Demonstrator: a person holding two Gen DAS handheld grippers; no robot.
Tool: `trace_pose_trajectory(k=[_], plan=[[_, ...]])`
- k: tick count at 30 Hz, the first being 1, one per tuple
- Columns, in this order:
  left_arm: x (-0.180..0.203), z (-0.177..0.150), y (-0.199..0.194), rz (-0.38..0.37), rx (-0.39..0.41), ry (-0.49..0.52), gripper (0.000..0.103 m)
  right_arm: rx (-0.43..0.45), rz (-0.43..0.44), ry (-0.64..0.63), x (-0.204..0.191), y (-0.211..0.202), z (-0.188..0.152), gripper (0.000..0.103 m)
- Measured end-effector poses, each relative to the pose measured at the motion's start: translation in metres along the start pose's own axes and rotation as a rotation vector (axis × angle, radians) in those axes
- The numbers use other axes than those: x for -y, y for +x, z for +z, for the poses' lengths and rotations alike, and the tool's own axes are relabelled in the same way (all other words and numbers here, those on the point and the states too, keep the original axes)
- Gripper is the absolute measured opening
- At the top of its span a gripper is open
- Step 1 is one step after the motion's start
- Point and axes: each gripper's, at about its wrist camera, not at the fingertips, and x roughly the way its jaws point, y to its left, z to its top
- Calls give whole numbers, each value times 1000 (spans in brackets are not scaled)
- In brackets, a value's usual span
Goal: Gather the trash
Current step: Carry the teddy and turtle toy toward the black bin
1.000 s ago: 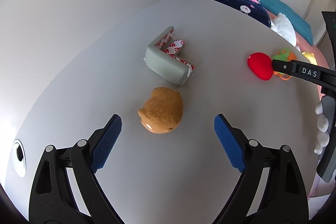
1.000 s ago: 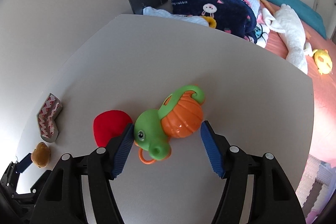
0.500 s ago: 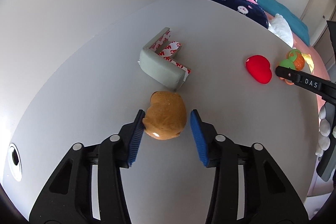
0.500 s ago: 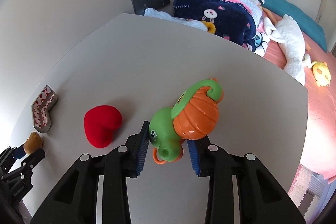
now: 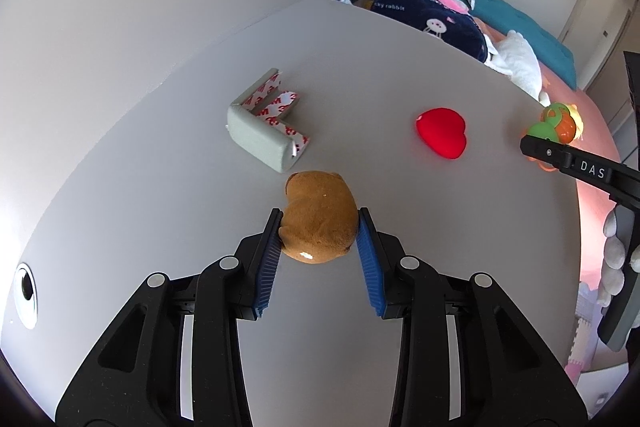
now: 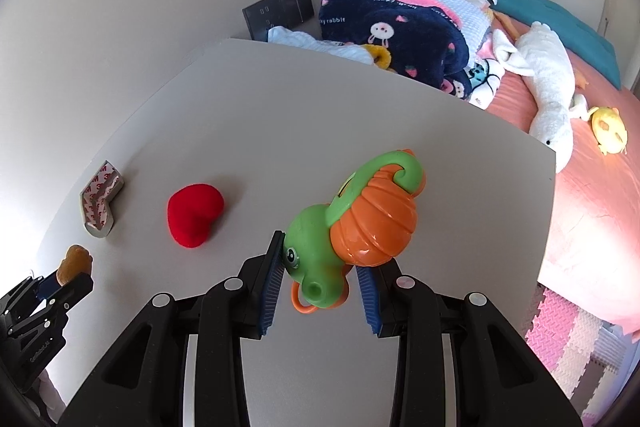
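Pick-up step: left gripper (image 5: 318, 233) clamps the brown plush toy (image 5: 318, 217); right gripper (image 6: 320, 267) clamps the green-and-orange plastic snail toy (image 6: 356, 223). Next, carry both off the grey table (image 6: 260, 131).

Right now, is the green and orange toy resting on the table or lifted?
Lifted: the right gripper pinches the toy, which sits clear of the table.

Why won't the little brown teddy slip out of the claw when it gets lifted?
The brown teddy looks fuzzy and soft, so it probably squashes slightly and grips well. The left claw presses it from both sides with ribbed blue pads. It seems small and light, so it likely stays put.
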Motion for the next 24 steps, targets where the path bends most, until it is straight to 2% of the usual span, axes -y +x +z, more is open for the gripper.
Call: trace_pose_trajectory(k=[24], plan=[[117, 9, -17, -75, 23, 172, 37, 46, -5, 72, 75, -69, -28, 36]])
